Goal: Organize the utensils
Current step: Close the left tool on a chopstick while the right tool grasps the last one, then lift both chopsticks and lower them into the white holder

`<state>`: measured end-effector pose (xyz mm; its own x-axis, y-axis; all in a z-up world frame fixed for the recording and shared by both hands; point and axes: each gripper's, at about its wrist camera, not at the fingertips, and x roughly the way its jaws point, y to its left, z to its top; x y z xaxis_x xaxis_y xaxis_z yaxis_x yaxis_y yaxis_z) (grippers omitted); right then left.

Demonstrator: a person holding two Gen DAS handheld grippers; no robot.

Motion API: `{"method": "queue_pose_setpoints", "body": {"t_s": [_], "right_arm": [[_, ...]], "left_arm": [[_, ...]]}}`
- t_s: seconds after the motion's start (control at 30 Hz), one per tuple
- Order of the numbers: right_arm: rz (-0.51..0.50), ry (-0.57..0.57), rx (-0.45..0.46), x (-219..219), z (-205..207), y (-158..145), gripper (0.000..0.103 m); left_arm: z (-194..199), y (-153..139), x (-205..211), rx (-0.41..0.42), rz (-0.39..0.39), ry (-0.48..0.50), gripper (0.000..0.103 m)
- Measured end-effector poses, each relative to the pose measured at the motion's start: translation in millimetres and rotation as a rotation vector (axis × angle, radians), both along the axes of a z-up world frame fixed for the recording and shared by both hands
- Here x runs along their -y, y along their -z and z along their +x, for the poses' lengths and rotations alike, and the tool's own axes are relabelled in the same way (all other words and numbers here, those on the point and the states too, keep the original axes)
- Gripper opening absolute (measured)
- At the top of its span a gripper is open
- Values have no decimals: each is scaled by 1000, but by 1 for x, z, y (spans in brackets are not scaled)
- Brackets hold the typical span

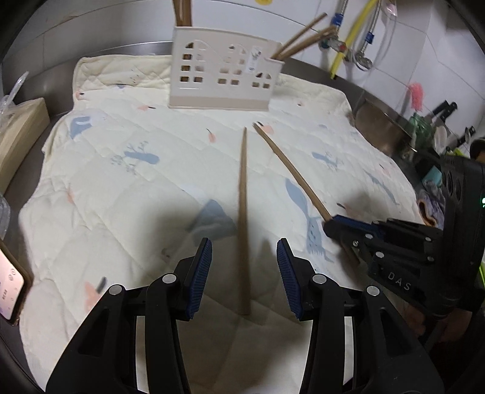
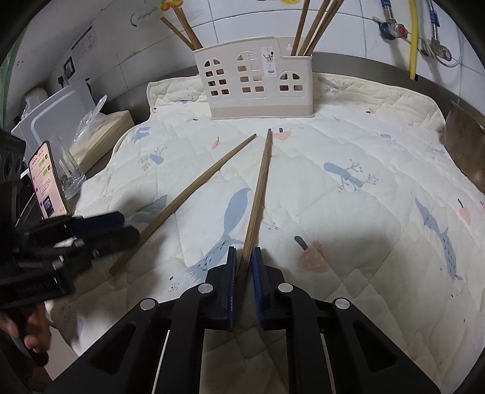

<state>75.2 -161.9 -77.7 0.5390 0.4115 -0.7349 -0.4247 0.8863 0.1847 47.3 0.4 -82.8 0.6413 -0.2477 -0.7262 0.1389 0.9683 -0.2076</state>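
A beige utensil holder [image 1: 224, 75] [image 2: 257, 85] with house-shaped cutouts stands at the back of the quilted mat, with several brown chopsticks [image 2: 315, 27] upright in it. One brown chopstick [image 1: 243, 218] [image 2: 185, 203] lies on the mat. My left gripper [image 1: 244, 269] [image 2: 121, 227] is open, its fingers on either side of this chopstick's near end. My right gripper [image 2: 242, 282] [image 1: 333, 225] is shut on a second chopstick [image 2: 257, 194] [image 1: 288, 169], which points toward the holder.
A cream quilted mat [image 2: 348, 212] with blue and pink prints covers the steel counter. A phone [image 2: 47, 181], a glass [image 2: 68, 169] and a wooden box [image 2: 100, 133] stand at the left. A metal bowl [image 2: 466, 145] is at the right. Pipes [image 2: 412, 36] run along the tiled wall.
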Motion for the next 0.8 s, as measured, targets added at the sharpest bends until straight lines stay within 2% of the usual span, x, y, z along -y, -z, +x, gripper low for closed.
{"method": "queue_pose_setpoints", "body": {"t_s": [0.17,0.47,0.6,0.67,0.8], "right_arm": [[11,5,-1,3,0,-1,8],[26,9,38,11,-2,-15,6],[30,4,84,14,-4,-31,6],[36,1,107,16,-4,-40,6],[51,4,149,23,-2,-57,6]], "left_arm": [[6,5,8,-15,5,10,28],[12,9,9,-33,17,-13,20],[13,10,12,-30,63,-17,9],[14,8,12,-34,58,-16,6],[13,-2,12,-20,67,-9,6]]}}
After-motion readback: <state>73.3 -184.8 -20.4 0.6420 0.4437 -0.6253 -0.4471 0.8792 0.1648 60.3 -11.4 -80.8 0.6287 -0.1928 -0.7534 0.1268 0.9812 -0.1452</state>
